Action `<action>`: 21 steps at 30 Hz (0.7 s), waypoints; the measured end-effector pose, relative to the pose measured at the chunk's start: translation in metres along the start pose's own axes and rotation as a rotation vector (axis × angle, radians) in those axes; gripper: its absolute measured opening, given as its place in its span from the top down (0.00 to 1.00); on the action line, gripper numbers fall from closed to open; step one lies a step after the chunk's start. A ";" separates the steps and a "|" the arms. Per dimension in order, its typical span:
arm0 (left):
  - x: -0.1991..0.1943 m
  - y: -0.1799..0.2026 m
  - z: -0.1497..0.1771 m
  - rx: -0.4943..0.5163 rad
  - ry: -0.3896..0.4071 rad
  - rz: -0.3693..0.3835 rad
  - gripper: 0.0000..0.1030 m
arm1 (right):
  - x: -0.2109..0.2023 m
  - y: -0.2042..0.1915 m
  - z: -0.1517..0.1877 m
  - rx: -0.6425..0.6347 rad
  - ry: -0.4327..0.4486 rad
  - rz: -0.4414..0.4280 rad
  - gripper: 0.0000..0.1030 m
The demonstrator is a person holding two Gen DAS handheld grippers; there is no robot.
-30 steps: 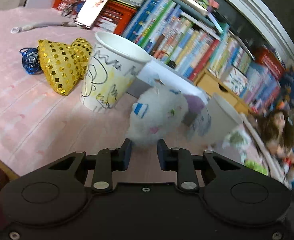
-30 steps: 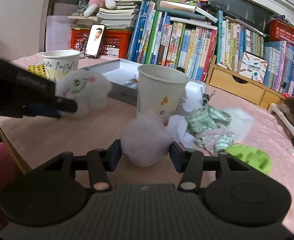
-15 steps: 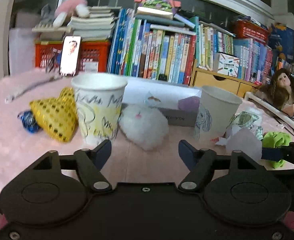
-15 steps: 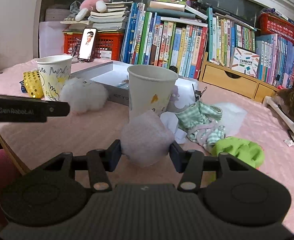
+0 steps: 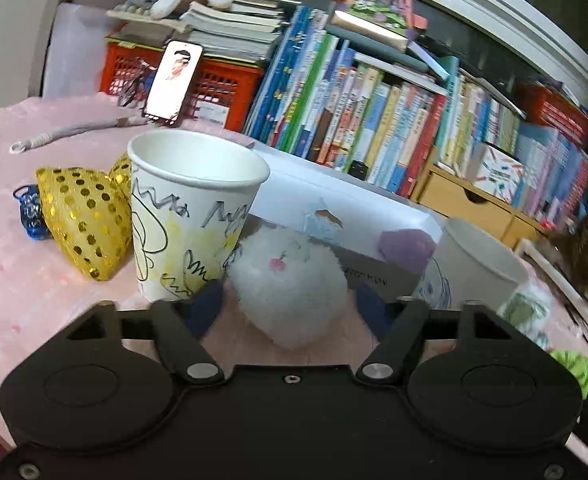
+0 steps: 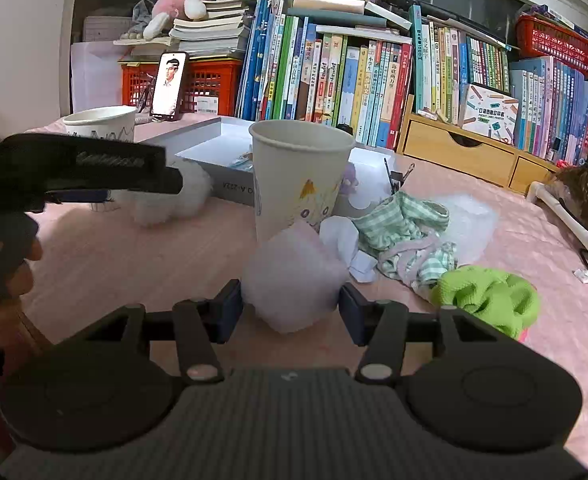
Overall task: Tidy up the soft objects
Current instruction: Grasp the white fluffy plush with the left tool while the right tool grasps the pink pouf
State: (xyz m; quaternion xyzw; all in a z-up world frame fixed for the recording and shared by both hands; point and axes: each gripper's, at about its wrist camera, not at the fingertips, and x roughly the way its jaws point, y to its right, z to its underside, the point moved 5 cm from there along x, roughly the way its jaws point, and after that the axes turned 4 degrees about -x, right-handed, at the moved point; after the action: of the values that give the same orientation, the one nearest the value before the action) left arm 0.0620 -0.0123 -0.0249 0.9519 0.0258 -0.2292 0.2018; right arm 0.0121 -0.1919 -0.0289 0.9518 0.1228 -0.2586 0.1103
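Note:
A white fluffy ball (image 5: 289,280) lies on the pink tablecloth beside a doodled paper cup (image 5: 189,216). My left gripper (image 5: 289,310) has this ball between its jaws, which are closing; a small gap shows at each pad. In the right wrist view the left gripper (image 6: 93,172) reaches in from the left over the same white ball (image 6: 173,200). My right gripper (image 6: 289,314) is shut on a pale pink fluffy ball (image 6: 294,272), in front of a second paper cup (image 6: 298,184).
A gold sequinned pouch (image 5: 85,224) and a blue trinket (image 5: 31,212) lie left of the doodled cup. A white box (image 5: 334,200) stands behind both cups. Checked green cloth (image 6: 406,228) and a green knit piece (image 6: 490,296) lie right. Bookshelves (image 6: 374,72) line the back.
The left gripper let go of the white ball, swung wide open as the view levelled, and now has narrower jaws either side of it. The right gripper kept its hold and stayed put.

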 end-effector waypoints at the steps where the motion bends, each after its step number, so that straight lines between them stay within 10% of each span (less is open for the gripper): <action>1: 0.002 -0.001 -0.001 -0.011 -0.001 -0.011 0.56 | 0.000 0.000 0.000 0.000 0.000 0.000 0.43; 17: -0.052 -0.017 0.013 0.137 -0.148 0.122 0.66 | 0.001 -0.001 0.000 0.005 0.004 0.000 0.43; 21: -0.062 -0.021 0.017 0.190 -0.137 0.112 0.39 | 0.002 0.000 0.000 0.010 0.005 0.001 0.41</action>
State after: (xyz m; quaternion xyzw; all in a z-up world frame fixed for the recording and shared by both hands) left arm -0.0036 0.0030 -0.0189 0.9488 -0.0631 -0.2833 0.1245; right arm 0.0133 -0.1916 -0.0301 0.9531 0.1212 -0.2565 0.1056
